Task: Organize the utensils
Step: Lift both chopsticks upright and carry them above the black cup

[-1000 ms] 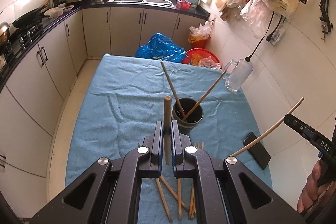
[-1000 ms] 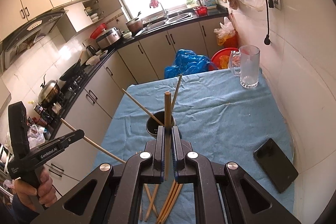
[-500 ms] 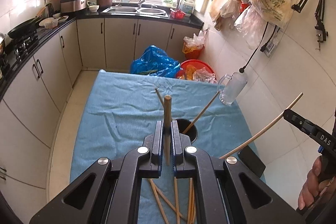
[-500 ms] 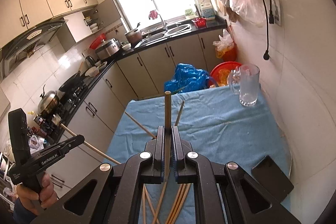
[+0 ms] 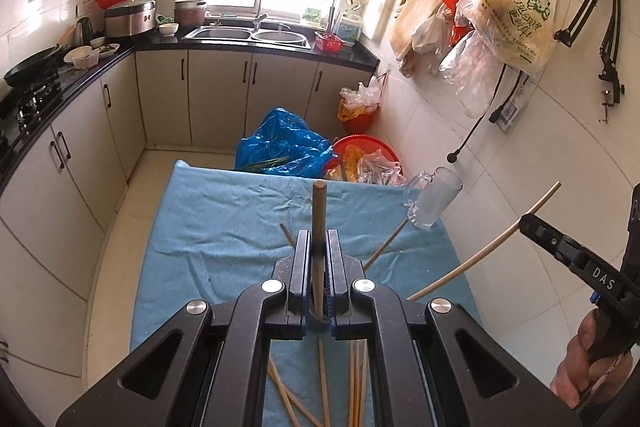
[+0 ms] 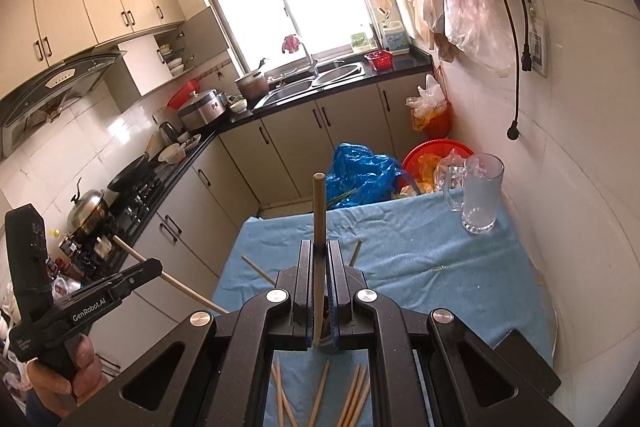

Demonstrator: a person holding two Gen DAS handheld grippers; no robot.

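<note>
My left gripper (image 5: 319,239) is shut on a wooden chopstick (image 5: 319,211) that stands upright between the jaws. My right gripper (image 6: 319,247) is shut on another chopstick (image 6: 319,203), also upright. Each gripper shows in the other's view, the right one (image 5: 532,225) with its pale stick (image 5: 480,251), the left one (image 6: 154,267) with its stick (image 6: 176,283). The black holder cup is hidden behind the gripper bodies; tips of two chopsticks in it (image 5: 384,247) (image 6: 256,267) stick out. Several loose chopsticks (image 5: 356,383) (image 6: 352,395) lie on the blue cloth below.
A glass mug (image 6: 480,195) (image 5: 432,203) stands at the table's far right corner by the tiled wall. A black phone (image 6: 524,347) lies on the right side. The blue cloth (image 5: 224,227) covers the table. Bags and a red basin (image 5: 360,155) sit beyond the far edge.
Both grippers have risen and pulled back with their chopsticks. The holder cup has dropped out of sight behind the gripper bodies.
</note>
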